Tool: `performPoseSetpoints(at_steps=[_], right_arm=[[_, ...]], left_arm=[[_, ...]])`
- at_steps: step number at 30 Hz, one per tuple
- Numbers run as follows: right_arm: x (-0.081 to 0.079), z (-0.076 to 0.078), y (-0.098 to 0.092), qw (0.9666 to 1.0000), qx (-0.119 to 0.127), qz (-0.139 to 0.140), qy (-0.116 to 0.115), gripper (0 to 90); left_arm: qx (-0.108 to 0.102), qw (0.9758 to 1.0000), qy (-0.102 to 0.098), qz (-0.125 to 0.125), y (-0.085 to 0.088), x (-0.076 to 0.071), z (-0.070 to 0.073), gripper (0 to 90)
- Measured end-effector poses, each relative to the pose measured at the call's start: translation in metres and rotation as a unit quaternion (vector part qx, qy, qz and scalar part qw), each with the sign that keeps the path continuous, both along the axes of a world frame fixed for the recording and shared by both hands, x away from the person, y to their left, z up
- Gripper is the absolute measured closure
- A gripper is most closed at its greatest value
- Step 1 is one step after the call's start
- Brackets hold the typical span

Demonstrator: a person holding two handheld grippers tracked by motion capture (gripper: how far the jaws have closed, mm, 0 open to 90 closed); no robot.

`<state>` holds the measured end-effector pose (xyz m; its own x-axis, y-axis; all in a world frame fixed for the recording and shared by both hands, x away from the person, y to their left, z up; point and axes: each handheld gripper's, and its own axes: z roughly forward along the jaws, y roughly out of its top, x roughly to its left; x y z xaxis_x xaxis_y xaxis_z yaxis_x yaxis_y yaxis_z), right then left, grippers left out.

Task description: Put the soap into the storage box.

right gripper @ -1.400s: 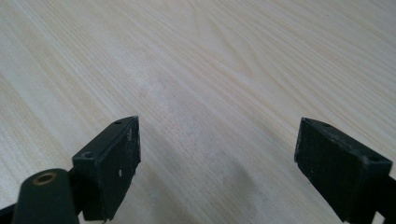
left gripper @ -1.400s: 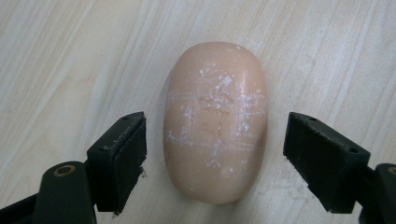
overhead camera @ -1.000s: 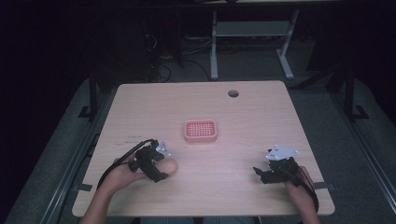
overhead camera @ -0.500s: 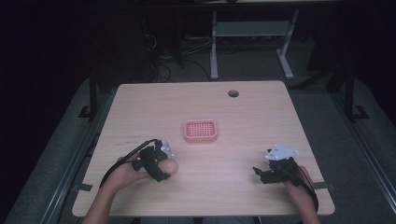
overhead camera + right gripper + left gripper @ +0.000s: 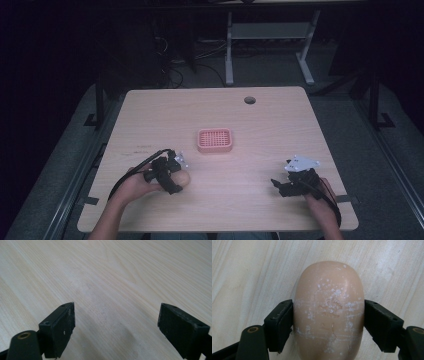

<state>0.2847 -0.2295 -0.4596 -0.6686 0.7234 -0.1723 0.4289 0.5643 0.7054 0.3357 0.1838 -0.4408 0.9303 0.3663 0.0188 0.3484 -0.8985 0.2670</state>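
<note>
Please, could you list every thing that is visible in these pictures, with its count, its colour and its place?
soap bar: 1, pale beige with white scuffs, near the table's front left, between the left gripper's jaws.
soap dish: 1, pink, slotted, at the table's middle.
table: 1, light wood, with a round hole near its far edge.
desk frame: 1, grey, on the floor behind the table.
left gripper: 1, black, front left, shut on the soap bar.
right gripper: 1, black, front right, jaws apart over bare wood.

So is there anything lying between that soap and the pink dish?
Nothing visible. The soap sits clamped in the left gripper, and only bare table lies between it and the pink dish. The right gripper is open, far off to the side.
</note>
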Motion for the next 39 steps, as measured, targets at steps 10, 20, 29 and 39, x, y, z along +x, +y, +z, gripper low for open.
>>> performPoseSetpoints(at_steps=[10, 20, 29, 39], right_arm=[[-0.001, 0.001, -0.001, 1.0000, 0.006, -0.003, -0.001, 13.8], [-0.001, 0.002, -0.002, 1.0000, 0.008, -0.004, -0.003, 13.8], [-0.001, 0.002, -0.004, 0.9999, 0.013, -0.008, -0.004, 13.8], [0.000, 0.001, -0.005, 0.9997, 0.019, -0.016, -0.002, 13.8]], left_arm=[[-0.009, 1.0000, 0.002, 0.000, 0.002, 0.000, 0.001, 32.3], [-0.025, 0.9997, 0.003, 0.007, 0.005, 0.000, 0.007, 32.5], [-0.032, 0.9994, 0.002, 0.009, 0.002, 0.007, 0.015, 32.4], [-0.033, 0.9994, 0.007, 0.005, -0.003, 0.014, 0.015, 32.4]])
